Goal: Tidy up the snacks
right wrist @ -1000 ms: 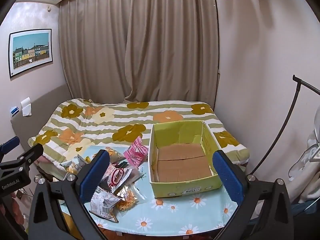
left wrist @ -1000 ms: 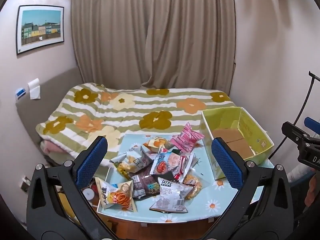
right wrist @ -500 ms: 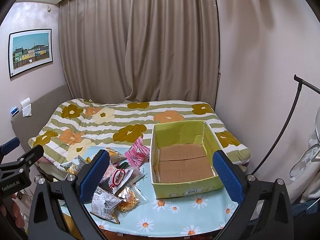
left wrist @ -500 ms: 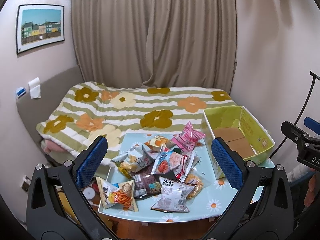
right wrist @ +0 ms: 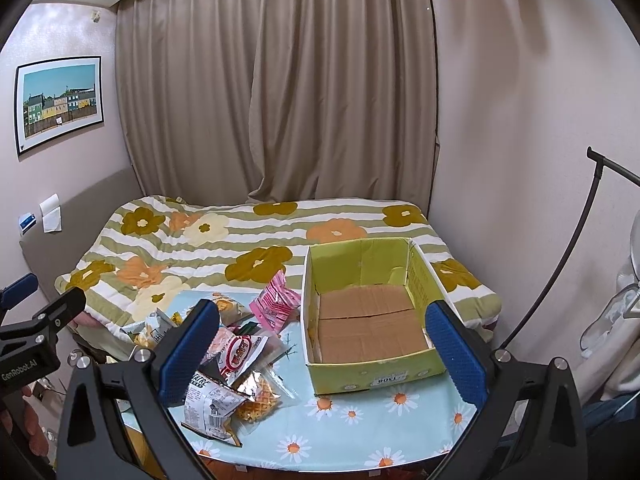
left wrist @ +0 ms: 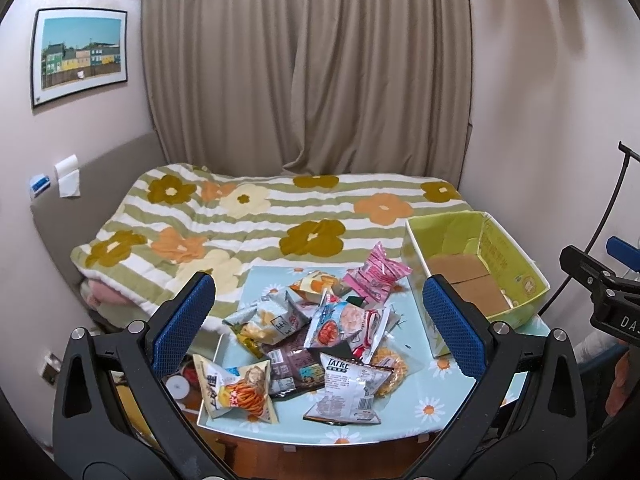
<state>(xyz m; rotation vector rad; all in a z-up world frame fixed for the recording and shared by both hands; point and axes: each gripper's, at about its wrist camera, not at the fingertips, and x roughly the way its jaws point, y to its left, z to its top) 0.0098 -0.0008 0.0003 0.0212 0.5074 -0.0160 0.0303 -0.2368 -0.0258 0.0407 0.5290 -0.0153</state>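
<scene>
We hold both tongs, left [left wrist: 318, 322] and right [right wrist: 324, 350], spread wide over the table [right wrist: 360, 436]: crinkly foil snack bags [left wrist: 320, 344] heaped beside a square cardboard box [right wrist: 372, 312] (bare brown floor).

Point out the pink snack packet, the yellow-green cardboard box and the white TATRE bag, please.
pink snack packet [left wrist: 378, 276], left wrist view, middle of its printed face.
yellow-green cardboard box [right wrist: 376, 378], right wrist view, near outer wall.
white TATRE bag [left wrist: 350, 390], left wrist view, centre of the bag's front.
</scene>
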